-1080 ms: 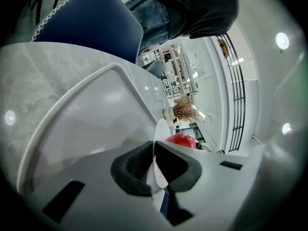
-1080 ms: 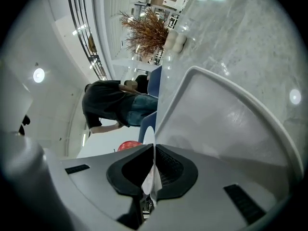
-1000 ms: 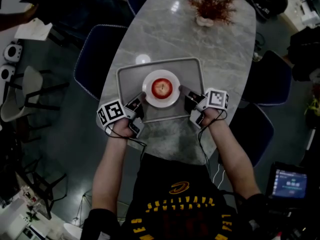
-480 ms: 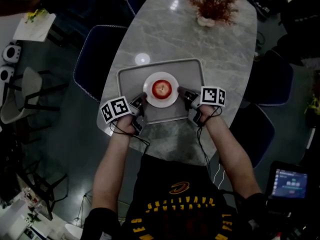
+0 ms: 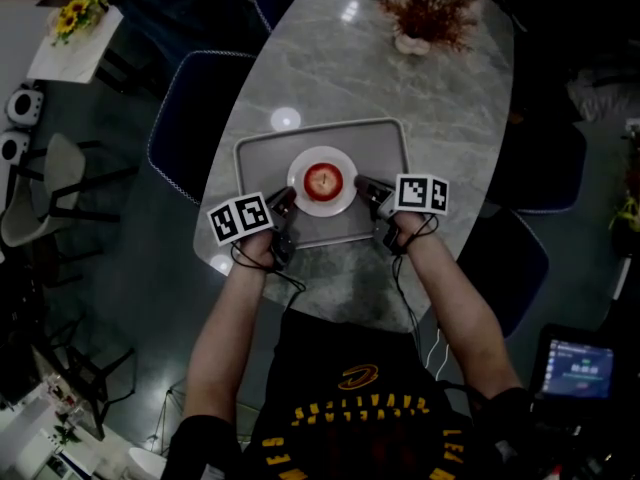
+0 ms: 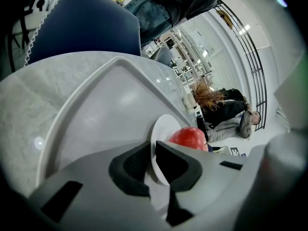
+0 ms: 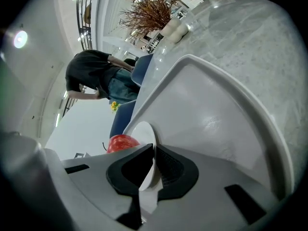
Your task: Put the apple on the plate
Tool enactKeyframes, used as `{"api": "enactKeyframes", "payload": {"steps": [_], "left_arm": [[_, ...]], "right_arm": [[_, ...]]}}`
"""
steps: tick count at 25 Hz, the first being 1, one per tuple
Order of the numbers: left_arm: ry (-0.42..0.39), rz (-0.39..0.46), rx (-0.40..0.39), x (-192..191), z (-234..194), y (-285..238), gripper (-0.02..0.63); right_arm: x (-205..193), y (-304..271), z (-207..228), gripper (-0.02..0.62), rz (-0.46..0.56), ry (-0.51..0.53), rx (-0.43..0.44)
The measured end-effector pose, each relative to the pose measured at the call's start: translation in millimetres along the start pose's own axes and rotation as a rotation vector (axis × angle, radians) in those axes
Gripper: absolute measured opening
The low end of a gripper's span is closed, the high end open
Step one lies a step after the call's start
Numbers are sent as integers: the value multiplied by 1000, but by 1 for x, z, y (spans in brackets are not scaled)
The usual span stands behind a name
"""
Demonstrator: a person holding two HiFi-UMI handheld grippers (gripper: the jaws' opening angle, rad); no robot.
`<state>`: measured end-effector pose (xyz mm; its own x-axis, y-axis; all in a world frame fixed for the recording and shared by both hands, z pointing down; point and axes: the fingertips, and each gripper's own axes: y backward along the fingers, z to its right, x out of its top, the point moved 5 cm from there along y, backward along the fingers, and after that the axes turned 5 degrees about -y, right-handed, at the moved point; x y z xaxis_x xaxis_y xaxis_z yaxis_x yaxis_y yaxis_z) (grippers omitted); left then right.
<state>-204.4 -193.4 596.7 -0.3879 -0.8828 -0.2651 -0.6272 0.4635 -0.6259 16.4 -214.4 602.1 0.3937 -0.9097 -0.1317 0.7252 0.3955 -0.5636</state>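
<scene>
two grippers are found closed onto opposite edges of the plate, which is set near the middle of a grey tray on the oval marble table. the left gripper is placed at about 8 o'clock of the plate in the head view, and the right gripper at about 3 o'clock. in the left gripper view the white rim is seen running into the narrow gap of the left gripper, with the jaws drawn in to a slit around it. in the right gripper view the rim is likewise pinched edge-on by the right gripper. nothing else is held by either tool. the apple is located at the centre of the plate, red, upright as far as can be told, and touched by neither gripper. the task's own condition is therefore judged to be met. the two-sided grip is judged to be chosen so that the plate can be kept level and the loose fruit not rolled off, should it be lifted or shifted. uneven raising is noted as the main risk. a dried plant is recorded at 1 o'clock, well apart, and a blue chair at 10 o'clock.
</scene>
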Motion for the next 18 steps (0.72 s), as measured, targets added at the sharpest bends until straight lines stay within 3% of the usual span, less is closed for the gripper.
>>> {"api": "enactKeyframes", "payload": {"steps": [5, 10, 14, 18], "left_arm": [[-149, -13, 91, 2, 5, -2, 29], [-400, -14, 217, 4, 14, -1, 55], [-463, 39, 246, 7, 18, 9, 55], [-501, 144, 238, 11, 30, 23, 55]], "right_arm": [[1, -1, -4, 25, -4, 138, -74], [-1, 0, -14, 28, -6, 453, -231], [-2, 4, -26, 26, 4, 647, -264], [-1, 19, -39, 26, 65, 752, -229]]}}
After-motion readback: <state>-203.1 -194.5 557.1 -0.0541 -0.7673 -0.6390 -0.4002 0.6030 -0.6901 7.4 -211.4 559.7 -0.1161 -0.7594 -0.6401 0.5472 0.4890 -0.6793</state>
